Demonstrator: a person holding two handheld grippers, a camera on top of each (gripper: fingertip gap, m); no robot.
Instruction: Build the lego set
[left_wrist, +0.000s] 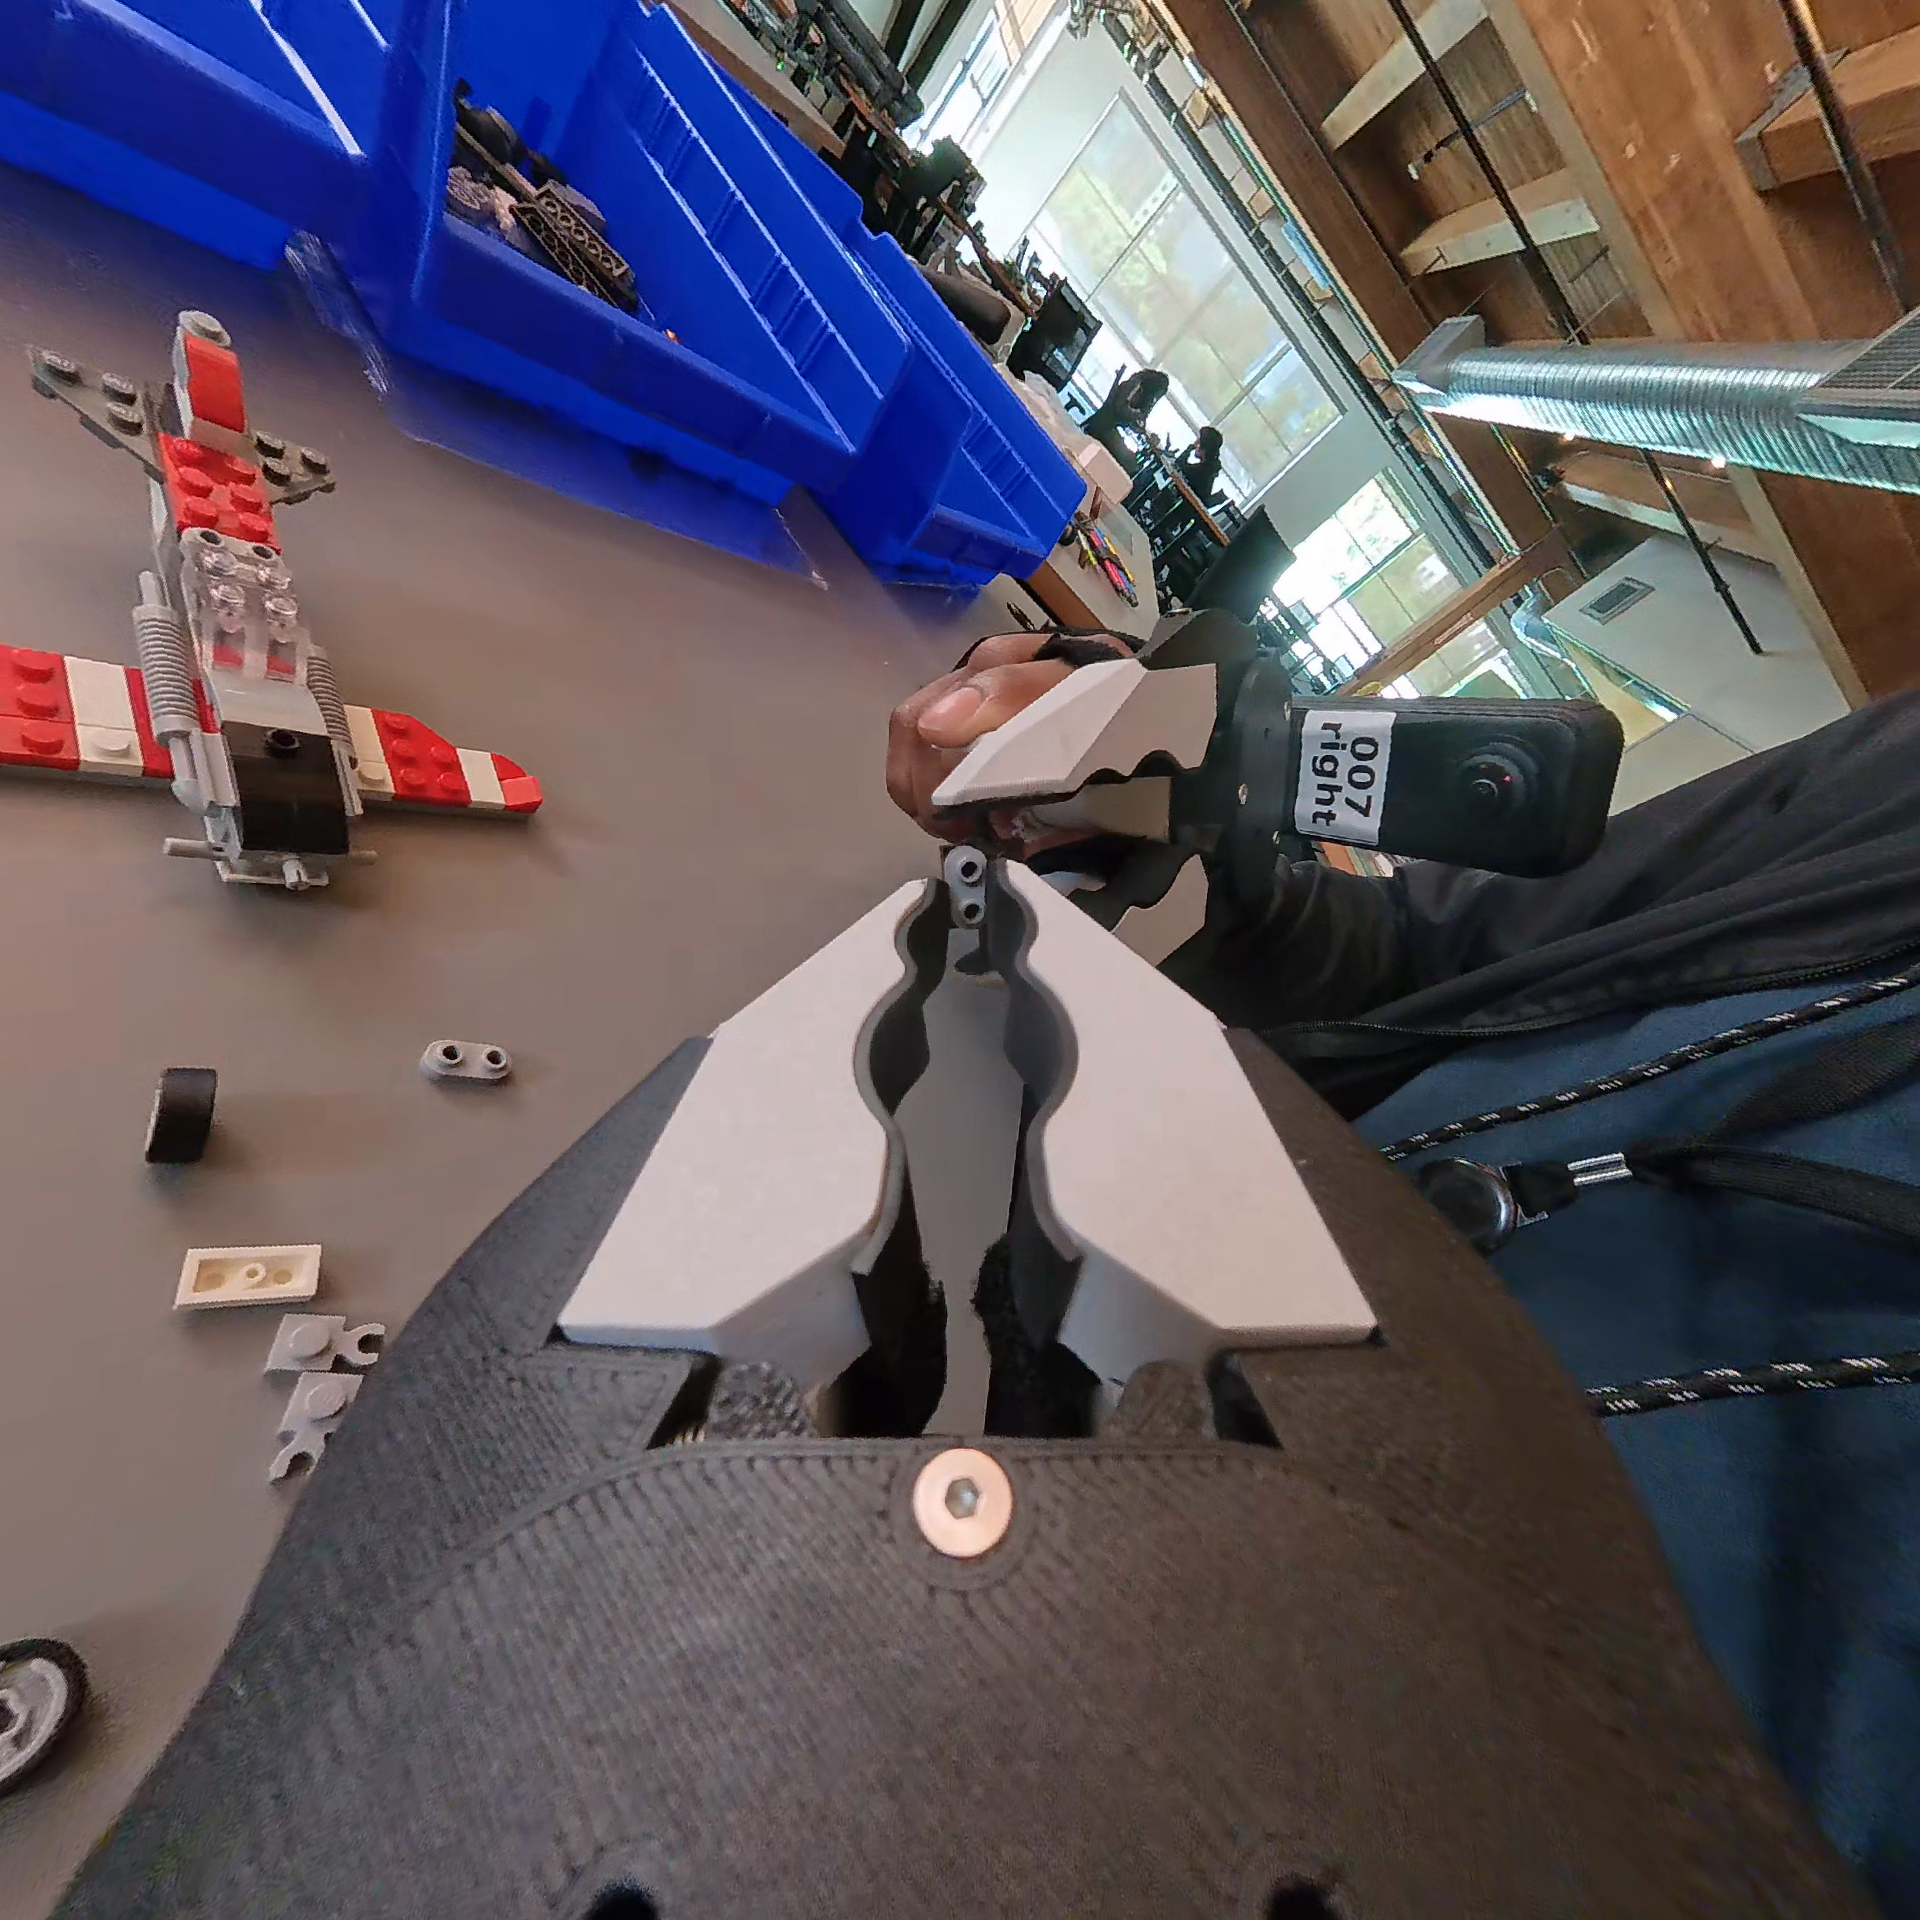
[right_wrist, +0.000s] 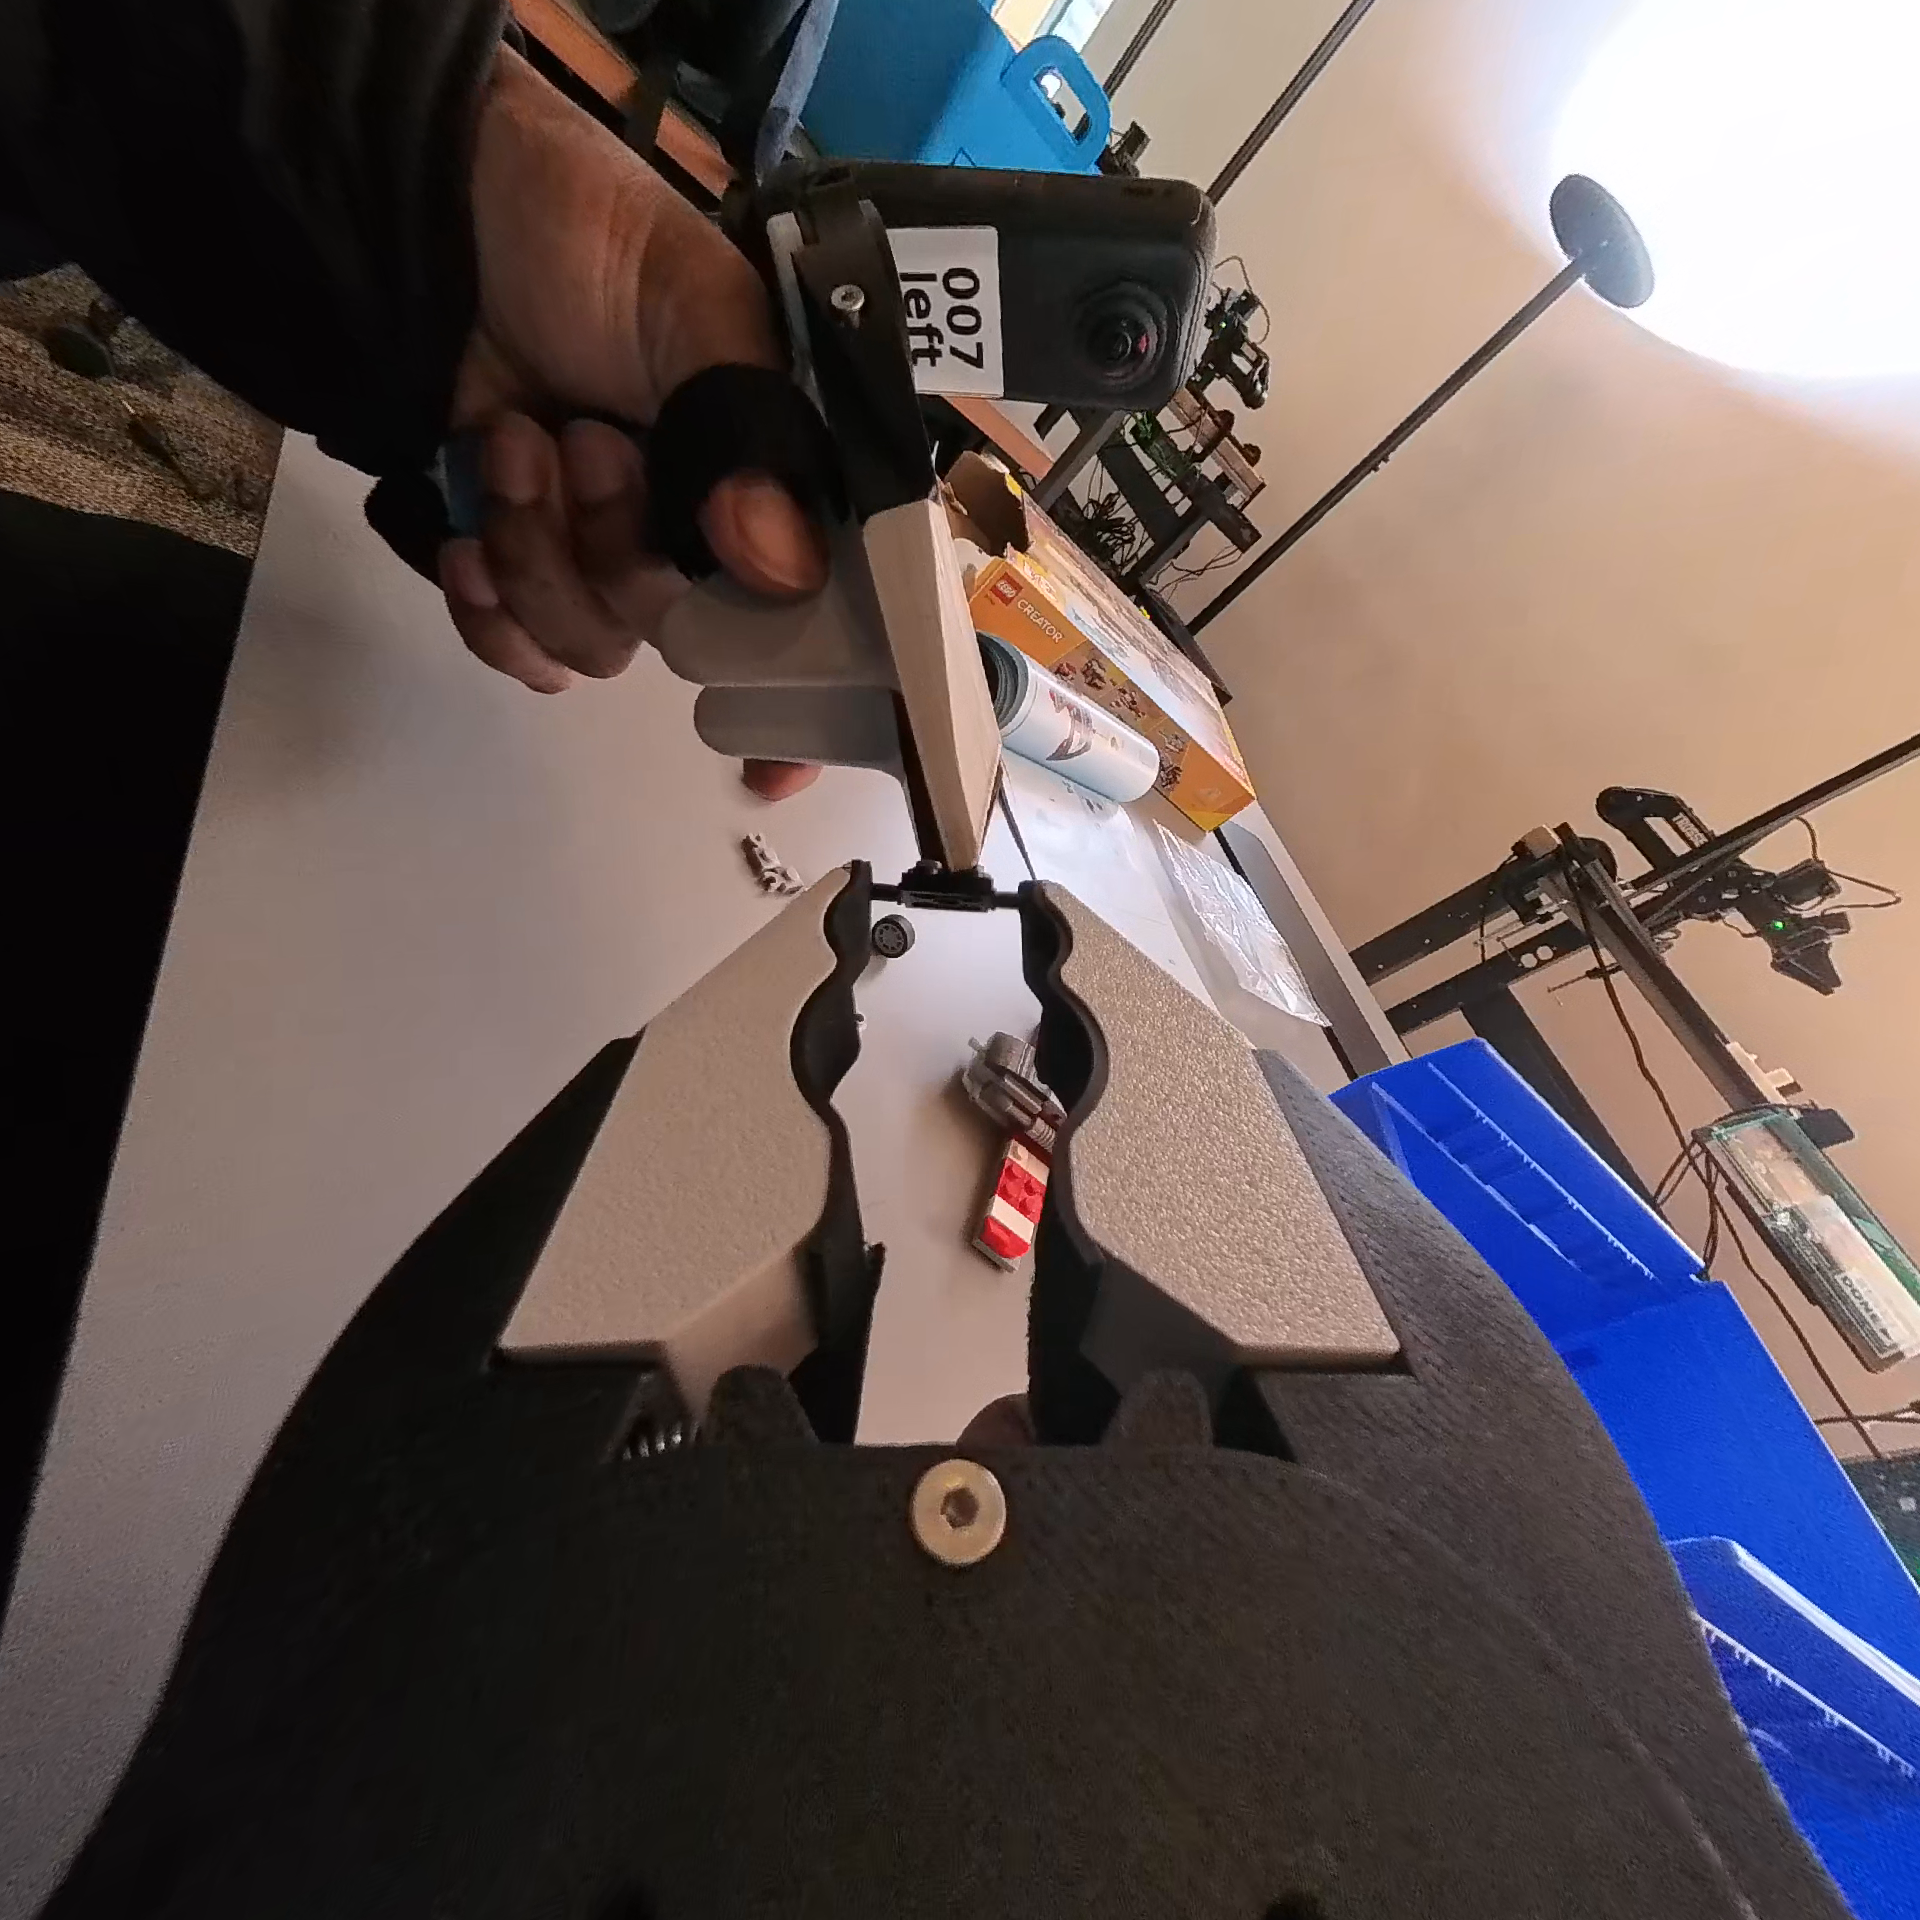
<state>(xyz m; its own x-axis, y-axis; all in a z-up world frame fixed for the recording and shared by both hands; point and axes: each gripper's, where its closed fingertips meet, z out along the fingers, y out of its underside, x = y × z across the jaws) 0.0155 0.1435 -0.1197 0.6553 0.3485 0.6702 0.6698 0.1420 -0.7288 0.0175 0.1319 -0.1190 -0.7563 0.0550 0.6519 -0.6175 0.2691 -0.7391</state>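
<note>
Both tools on one axle piece

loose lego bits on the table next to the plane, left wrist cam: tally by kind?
Grey two-hole link: 1
Black tyre: 1
White flat plate: 1
Grey clip plates: 2
Wheel with grey hub, cut off by the frame edge: 1
Total: 6
</note>
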